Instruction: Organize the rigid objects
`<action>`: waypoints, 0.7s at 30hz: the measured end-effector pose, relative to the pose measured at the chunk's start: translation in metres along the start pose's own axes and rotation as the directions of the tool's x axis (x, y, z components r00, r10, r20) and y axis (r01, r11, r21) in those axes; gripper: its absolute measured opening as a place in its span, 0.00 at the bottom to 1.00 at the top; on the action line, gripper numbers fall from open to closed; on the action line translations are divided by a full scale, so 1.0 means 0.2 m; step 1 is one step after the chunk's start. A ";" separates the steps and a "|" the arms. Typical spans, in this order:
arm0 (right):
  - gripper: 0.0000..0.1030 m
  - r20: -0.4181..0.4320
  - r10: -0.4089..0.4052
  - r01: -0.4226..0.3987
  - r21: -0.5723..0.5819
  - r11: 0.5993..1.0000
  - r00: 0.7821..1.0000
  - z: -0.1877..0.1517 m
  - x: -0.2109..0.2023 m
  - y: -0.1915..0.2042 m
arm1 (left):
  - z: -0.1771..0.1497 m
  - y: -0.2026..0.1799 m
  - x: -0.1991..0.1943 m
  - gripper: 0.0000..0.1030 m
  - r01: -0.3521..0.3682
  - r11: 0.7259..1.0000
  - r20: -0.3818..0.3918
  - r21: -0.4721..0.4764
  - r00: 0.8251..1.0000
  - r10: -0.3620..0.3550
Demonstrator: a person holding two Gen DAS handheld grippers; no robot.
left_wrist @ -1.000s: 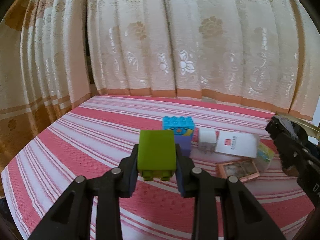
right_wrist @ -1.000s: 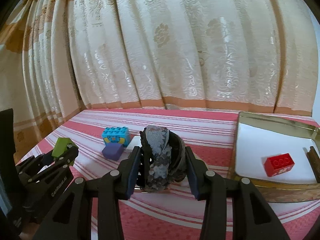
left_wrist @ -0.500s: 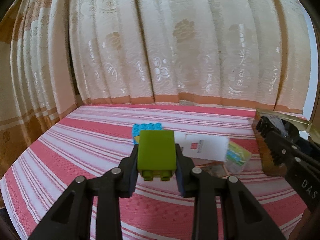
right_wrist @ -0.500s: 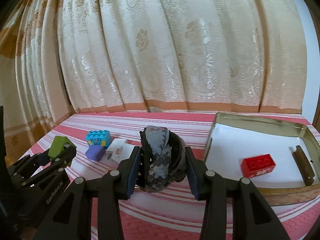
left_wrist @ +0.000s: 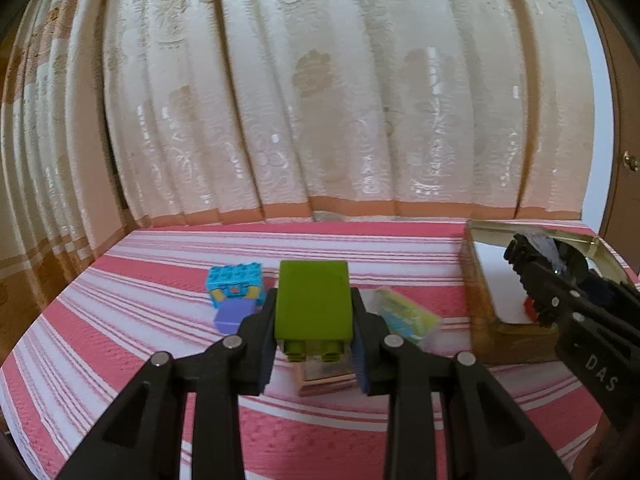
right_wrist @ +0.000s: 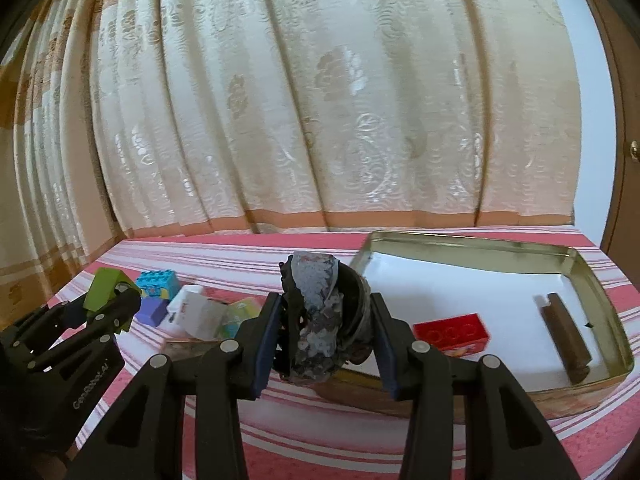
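My left gripper (left_wrist: pixel 314 320) is shut on a green toy brick (left_wrist: pixel 314 304) and holds it above the striped cloth; it also shows in the right wrist view (right_wrist: pixel 106 286). My right gripper (right_wrist: pixel 324 328) is shut on a dark grey rough shell-like lump (right_wrist: pixel 320 320), held just left of the metal tin (right_wrist: pixel 576 260). The tin holds a red brick (right_wrist: pixel 452 334) and a brown stick (right_wrist: pixel 566 338). In the left wrist view the tin (left_wrist: pixel 476 264) is at the right, with my right gripper (left_wrist: pixel 540 268) over it.
On the red-and-white striped cloth (left_wrist: pixel 120 320) lie a blue brick (left_wrist: pixel 236 284), a purple block (left_wrist: pixel 232 316), a yellow-green packet (left_wrist: pixel 408 316), a white card (right_wrist: pixel 196 308) and a small copper-framed box (left_wrist: pixel 324 376). A cream curtain (left_wrist: pixel 320 100) hangs behind.
Both grippers have swung to the right with their loads. The tin has come into the left wrist view, and sits more central in the right wrist view.
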State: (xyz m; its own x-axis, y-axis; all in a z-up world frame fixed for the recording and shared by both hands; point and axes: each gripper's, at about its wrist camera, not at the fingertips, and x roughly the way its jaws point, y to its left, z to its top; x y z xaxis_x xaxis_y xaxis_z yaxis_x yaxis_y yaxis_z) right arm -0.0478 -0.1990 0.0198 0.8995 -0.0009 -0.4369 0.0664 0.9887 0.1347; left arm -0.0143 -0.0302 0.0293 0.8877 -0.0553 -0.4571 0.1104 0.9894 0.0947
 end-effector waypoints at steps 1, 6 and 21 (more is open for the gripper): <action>0.44 -0.001 -0.006 0.006 0.002 1.000 1.000 0.00 0.00 -0.02 | 0.00 -0.02 0.00 0.29 0.007 1.000 0.002 0.003 1.000 -0.007; 0.44 -0.008 -0.041 0.041 0.016 0.999 0.999 0.00 -0.01 -0.09 | 0.02 -0.12 -0.01 0.29 0.033 0.999 0.010 0.025 0.999 -0.033; 0.44 -0.013 -0.119 0.119 0.063 0.991 0.993 0.03 -0.04 -0.33 | 0.06 -0.40 0.00 0.29 0.105 0.991 0.016 0.082 0.994 -0.106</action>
State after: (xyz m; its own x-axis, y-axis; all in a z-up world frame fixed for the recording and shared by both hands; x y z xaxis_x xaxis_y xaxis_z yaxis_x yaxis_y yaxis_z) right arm -0.0561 -0.2660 0.0189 0.8796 -0.1163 -0.4613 0.2004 0.9700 0.1375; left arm -0.0181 -0.1117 0.0332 0.8779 -0.1621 -0.4506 0.2387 0.9639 0.1182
